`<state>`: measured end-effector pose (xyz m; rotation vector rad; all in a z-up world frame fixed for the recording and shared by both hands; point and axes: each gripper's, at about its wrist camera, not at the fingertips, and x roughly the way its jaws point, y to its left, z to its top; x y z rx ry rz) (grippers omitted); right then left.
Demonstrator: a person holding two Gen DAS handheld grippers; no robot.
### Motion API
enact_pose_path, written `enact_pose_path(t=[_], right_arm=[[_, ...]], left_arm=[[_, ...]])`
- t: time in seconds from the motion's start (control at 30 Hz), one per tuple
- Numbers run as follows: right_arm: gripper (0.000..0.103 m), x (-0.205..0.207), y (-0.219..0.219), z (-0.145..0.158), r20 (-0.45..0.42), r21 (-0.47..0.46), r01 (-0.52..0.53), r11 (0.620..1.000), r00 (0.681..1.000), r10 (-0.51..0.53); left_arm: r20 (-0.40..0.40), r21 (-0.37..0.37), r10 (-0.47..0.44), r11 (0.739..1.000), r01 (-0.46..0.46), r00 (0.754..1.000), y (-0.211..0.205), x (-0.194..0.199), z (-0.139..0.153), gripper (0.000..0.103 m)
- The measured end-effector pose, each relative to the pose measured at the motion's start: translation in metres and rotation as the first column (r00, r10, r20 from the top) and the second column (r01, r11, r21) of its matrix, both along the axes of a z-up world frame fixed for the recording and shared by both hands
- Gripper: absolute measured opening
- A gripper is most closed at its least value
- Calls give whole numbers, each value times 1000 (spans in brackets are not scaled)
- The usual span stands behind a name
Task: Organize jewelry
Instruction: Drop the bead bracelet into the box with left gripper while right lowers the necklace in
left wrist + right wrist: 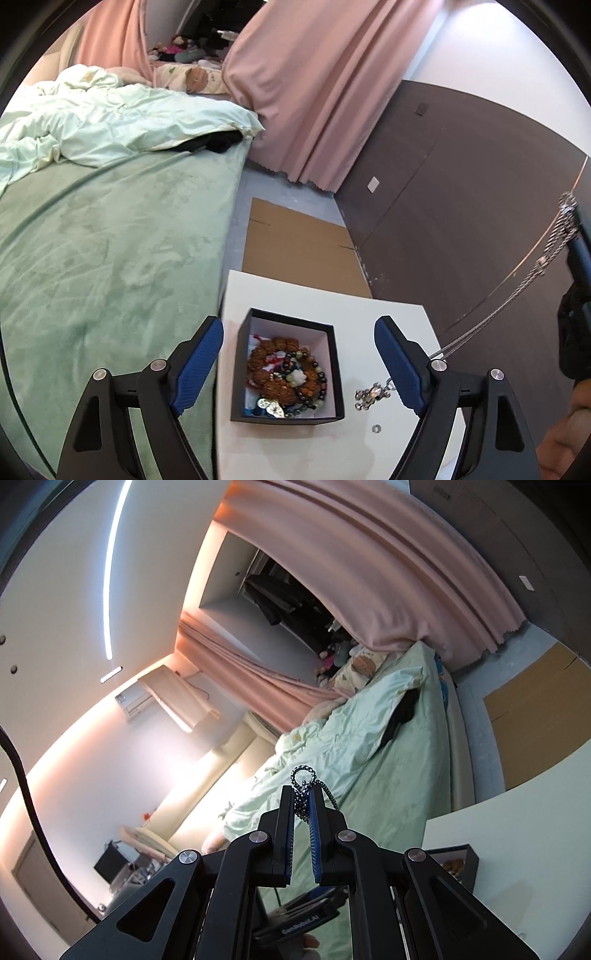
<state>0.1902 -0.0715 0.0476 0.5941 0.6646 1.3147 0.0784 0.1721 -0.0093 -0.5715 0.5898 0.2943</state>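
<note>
Left wrist view first: the left gripper (299, 363) has its blue-padded fingers (197, 363) spread wide apart with nothing between the pads, and it's hovering over a white table (384, 321). Right in the gap between the fingers sits an open black jewelry box (288, 369) with a pale lining, stuffed with a tangle of stuff: a chunky brown seed-bead bracelet (271, 363), darker bead strands, a white carved piece and something gold near the front corner. Just inside the right-hand finger there's a silver pendant (371, 395) lying on the table outside the box, and a small silver ring (376, 428) a bit closer to the camera. A silver chain (517, 288) runs from behind that finger's tip diagonally up to the far right edge, where the right gripper (576, 236) is only partly in frame. Beyond the left-hand finger is a bed with a green sheet (110, 240), and past the fingertips a flat piece of cardboard (295, 243) on the floor. Right wrist view: this one's tilted way over, and the right gripper (303, 805) has its fingers pressed nearly together, pinching the chain (302, 801), with a little loop sticking out past the fingertips. The box (458, 864) peeks in beside the right-hand finger, low in the frame, on the table edge.
</note>
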Motion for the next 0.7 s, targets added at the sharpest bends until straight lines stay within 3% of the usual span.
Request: enact_pose_path(t=[0.43,0.7], right_arm=[[9,-11,45,-13,-31,-11,-86,996,996,86],[9,-19,64,-27,-43,-77,-107,991,994,104]], left_arm=[[26,-59,86,995,-85,996,37,-18,3,84],[26,-95,138,986,-135,990,55,-29,1,84]])
